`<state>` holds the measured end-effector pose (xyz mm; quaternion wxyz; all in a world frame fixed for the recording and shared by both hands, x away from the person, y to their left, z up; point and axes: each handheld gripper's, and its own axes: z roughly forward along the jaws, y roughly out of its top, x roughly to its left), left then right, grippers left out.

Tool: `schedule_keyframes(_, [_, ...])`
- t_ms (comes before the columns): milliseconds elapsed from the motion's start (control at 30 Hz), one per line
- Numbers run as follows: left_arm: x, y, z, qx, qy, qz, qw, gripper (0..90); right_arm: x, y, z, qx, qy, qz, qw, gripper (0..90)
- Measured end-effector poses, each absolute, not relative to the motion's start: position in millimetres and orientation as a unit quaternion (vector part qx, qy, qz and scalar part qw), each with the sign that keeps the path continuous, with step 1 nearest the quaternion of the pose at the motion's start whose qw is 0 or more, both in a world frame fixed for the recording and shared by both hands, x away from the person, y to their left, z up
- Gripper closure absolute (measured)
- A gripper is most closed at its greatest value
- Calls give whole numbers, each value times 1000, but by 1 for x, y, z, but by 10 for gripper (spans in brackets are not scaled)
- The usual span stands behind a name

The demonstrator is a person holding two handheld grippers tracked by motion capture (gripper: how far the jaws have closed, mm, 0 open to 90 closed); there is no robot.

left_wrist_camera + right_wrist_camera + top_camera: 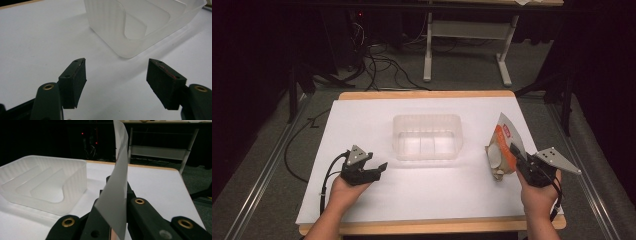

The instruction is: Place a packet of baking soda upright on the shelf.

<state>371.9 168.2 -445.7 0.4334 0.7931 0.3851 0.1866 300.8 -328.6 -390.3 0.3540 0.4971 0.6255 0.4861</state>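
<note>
The table (362, 200) is covered by a white sheet, with a wooden edge seen at its far and near sides; near the middle of it a translucent plastic tray (427, 136) is set, its ridged floor shown in the right gripper view (45, 191) and a rounded corner of it in the left gripper view (140, 27); to the right of the tray, well apart from it, a snack packet (503, 147) with an orange and white face and a silvery back is held up, tilted, its lower end close to the table; the packet's silvery edge (116, 195) is seen clamped between the closed jaws of the right tool (526, 161), which is carried by the person's right hand (538, 195); the left tool (373, 170) is held low over the table to the left of the tray, apart from it, its jaws spread wide with nothing between the pads (78, 80); it is carried by the left hand (343, 192).
</note>
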Motion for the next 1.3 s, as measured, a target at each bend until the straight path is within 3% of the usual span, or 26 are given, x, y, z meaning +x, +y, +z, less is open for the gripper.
schedule_keyframes(400, [371,171,-446,791,385,185,439,325,292,-321,-372,479,623,503,359,900])
schedule_keyframes(1300, [368,176,-442,778,386,185,460,315,318,-285,-341,466,625,526,339,900])
